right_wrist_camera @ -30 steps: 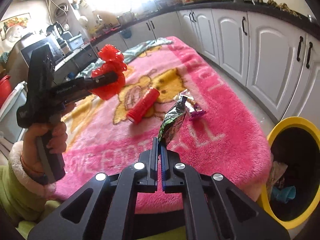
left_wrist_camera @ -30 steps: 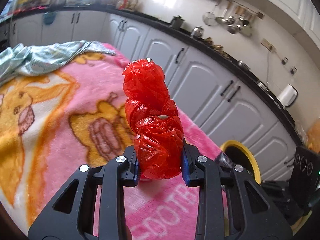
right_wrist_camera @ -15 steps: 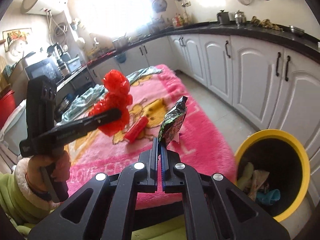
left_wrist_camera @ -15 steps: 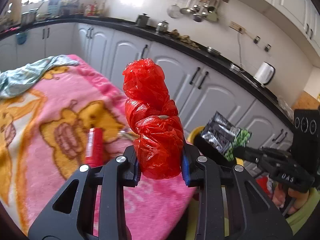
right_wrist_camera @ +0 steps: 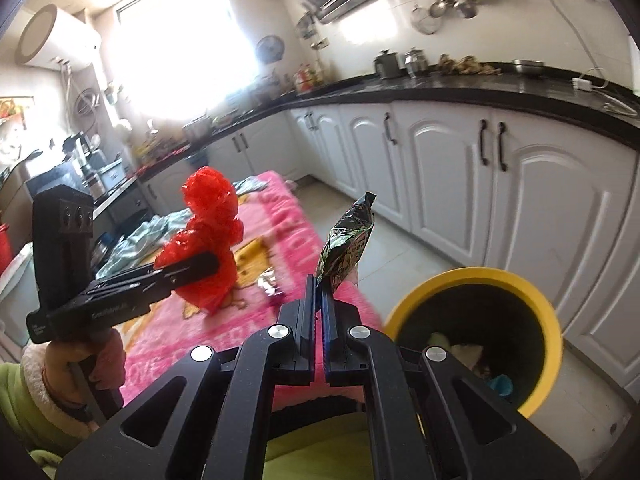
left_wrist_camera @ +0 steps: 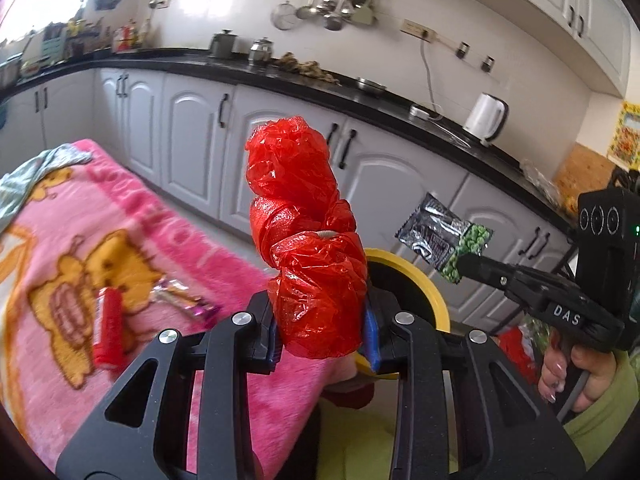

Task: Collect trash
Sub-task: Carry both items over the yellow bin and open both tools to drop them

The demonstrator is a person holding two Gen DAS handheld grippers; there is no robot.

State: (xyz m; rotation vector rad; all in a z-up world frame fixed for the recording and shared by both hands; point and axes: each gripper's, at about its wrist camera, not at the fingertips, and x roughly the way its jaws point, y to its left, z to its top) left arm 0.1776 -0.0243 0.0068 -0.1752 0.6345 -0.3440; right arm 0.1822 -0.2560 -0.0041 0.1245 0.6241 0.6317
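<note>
A crumpled red bag (left_wrist_camera: 310,240) is pinched upright between the left gripper's (left_wrist_camera: 324,330) fingers. A snack wrapper (right_wrist_camera: 348,242) is clamped by its lower corner in the right gripper (right_wrist_camera: 318,304), whose fingers are pressed together on it. Compared with a second ago, both pieces are seen carried off the pink blanket (left_wrist_camera: 132,216) toward the yellow bin (right_wrist_camera: 480,280), now close below. A red tube (left_wrist_camera: 108,326) and a foil wrapper (left_wrist_camera: 180,298) are left on the blanket.

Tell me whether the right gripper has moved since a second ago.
Yes. The right gripper, shut on the wrapper, has swung off the blanket toward the yellow bin, which now looms nearer.
</note>
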